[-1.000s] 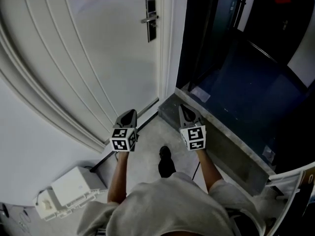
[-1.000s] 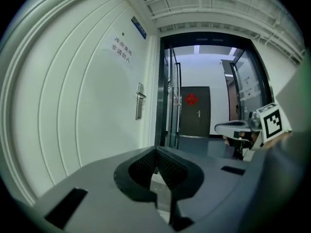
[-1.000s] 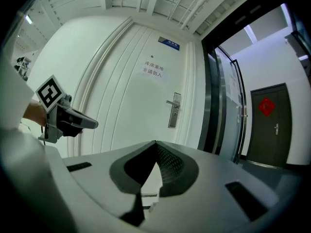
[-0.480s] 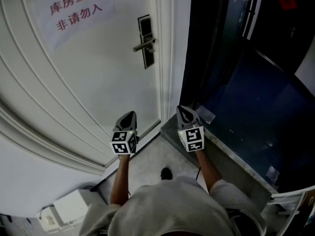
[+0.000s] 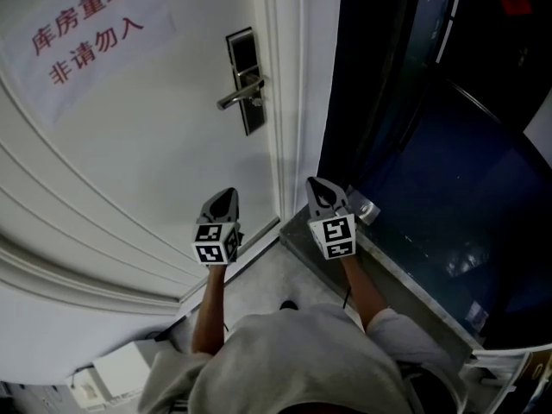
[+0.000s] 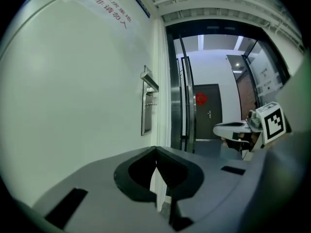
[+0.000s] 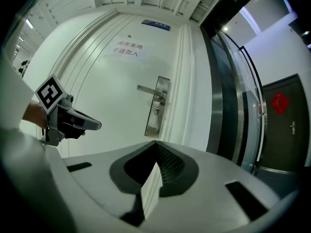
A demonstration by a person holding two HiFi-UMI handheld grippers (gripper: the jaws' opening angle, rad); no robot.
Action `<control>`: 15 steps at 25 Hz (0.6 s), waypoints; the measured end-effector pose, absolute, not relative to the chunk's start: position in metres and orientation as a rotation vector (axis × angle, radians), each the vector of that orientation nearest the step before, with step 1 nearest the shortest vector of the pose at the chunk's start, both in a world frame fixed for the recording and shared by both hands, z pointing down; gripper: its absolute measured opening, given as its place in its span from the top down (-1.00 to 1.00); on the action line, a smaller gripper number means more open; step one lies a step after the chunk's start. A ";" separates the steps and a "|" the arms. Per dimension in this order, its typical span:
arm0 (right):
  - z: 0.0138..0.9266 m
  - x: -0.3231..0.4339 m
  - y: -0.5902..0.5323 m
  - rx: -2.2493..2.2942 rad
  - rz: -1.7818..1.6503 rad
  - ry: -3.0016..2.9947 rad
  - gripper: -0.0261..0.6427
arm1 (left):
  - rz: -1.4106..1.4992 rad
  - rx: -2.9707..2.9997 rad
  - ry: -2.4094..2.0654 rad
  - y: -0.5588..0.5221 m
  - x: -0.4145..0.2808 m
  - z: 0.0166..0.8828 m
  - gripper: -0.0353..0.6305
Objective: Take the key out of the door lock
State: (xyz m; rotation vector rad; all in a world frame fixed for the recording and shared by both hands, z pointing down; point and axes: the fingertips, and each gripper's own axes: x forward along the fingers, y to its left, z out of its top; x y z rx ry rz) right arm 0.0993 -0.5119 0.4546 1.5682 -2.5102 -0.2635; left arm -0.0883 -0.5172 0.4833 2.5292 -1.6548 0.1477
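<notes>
A silver lock plate (image 5: 244,80) with a lever handle (image 5: 240,93) sits on the white door (image 5: 155,145), well above both grippers. Under the handle a small key stub (image 6: 151,103) sticks out of the plate; in the right gripper view it is a small round spot (image 7: 156,111). My left gripper (image 5: 222,203) is held low in front of the door, shut and empty. My right gripper (image 5: 321,192) hangs beside it near the door frame, also shut with nothing in it. Neither touches the lock.
A paper sign with red characters (image 5: 82,28) is stuck on the door at upper left. Dark glass panels (image 5: 414,128) and a stone ledge (image 5: 397,270) lie to the right. A white box (image 5: 121,371) stands on the floor at lower left.
The head view has tilted up the door: lock plate and sign sit lower and larger in the picture. Both grippers have stayed shut and side by side.
</notes>
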 end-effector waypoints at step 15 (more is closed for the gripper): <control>0.479 0.074 -0.570 1.507 -0.174 -2.517 0.85 | 0.208 2.494 -1.660 -0.568 -0.110 0.493 0.84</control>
